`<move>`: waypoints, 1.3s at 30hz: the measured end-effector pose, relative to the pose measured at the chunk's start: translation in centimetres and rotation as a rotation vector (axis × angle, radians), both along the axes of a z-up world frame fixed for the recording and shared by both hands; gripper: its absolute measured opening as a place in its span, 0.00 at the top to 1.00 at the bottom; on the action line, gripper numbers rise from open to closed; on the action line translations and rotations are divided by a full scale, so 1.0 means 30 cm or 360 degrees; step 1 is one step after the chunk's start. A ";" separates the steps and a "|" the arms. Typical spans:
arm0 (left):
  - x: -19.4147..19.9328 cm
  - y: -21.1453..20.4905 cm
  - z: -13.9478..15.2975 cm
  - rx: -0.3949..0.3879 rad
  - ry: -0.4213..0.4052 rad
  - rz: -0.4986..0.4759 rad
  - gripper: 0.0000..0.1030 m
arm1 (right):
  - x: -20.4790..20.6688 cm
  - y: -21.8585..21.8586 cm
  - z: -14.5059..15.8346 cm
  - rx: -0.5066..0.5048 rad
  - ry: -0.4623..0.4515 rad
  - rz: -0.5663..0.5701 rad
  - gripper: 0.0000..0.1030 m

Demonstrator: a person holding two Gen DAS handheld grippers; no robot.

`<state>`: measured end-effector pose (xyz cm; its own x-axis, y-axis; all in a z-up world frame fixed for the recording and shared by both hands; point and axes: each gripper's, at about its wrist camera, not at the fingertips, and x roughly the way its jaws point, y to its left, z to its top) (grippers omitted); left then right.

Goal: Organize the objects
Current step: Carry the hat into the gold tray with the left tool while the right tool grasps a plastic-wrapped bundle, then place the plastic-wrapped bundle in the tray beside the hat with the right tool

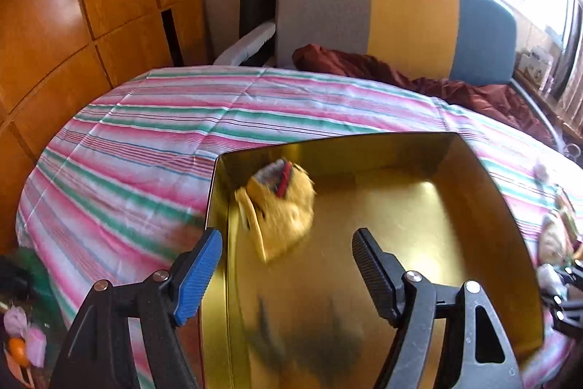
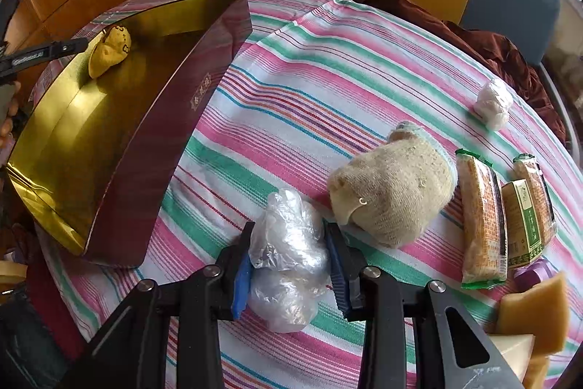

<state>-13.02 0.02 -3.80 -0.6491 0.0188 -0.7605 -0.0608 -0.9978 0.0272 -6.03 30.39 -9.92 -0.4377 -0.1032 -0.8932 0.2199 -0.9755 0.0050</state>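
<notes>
Here, the left tool (image 1: 288,239) stands wide open above the near left part of the gold-lined rectangular box with dark red outer walls (image 1: 484,206), with nothing between its pads. A yellow fabric toy (image 1: 280,206) shows blurred just beyond the pads, over the box's far left corner; whether it is falling or already resting cannot be told from the left wrist view. The right wrist view shows it lying inside the box against the far wall.

The right tool (image 2: 288,257) is clamped on a crumpled clear plastic bag bundle (image 2: 288,254), which sits on the pink, green and white striped cloth covering the surface (image 2: 309,68), to the right of the box.

Objects not yet in the box: a beige knitted sock bundle (image 2: 397,185) just right of the bag, a small white wrapped ball (image 2: 493,102) farther off, and three packaged snack bars (image 2: 481,225) at the right edge.

Risks from this state:
- The plastic is slippery and soft. A grip on loose film alone can let the bundle slide out during the lift.
- The sock bundle lies close to the right pad. A sideways swing can drag it along.
- The box's near wall stands between bag and interior. A low transfer path can strike it and shift the box.
</notes>
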 end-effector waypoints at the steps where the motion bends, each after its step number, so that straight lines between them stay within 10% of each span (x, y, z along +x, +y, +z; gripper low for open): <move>1: 0.038 0.005 0.012 0.0010 0.0015 -0.0012 0.27 | 0.000 0.000 0.001 0.0002 0.0002 -0.0001 0.64; 29: 0.395 -0.031 0.051 0.0159 0.0078 -0.0073 0.27 | 0.038 -0.019 0.032 0.0061 0.0067 -0.0194 0.64; 39: 0.402 -0.085 0.036 0.0189 0.0070 -0.0025 0.27 | 0.018 -0.196 0.251 -0.0155 0.0263 -0.0143 0.65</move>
<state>-0.96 -2.53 -2.72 -0.6806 0.1176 -0.7232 -0.0779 -0.9931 -0.0882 -5.49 24.50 -2.39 -0.5885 -0.1396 -0.7963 0.1374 -0.9879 0.0717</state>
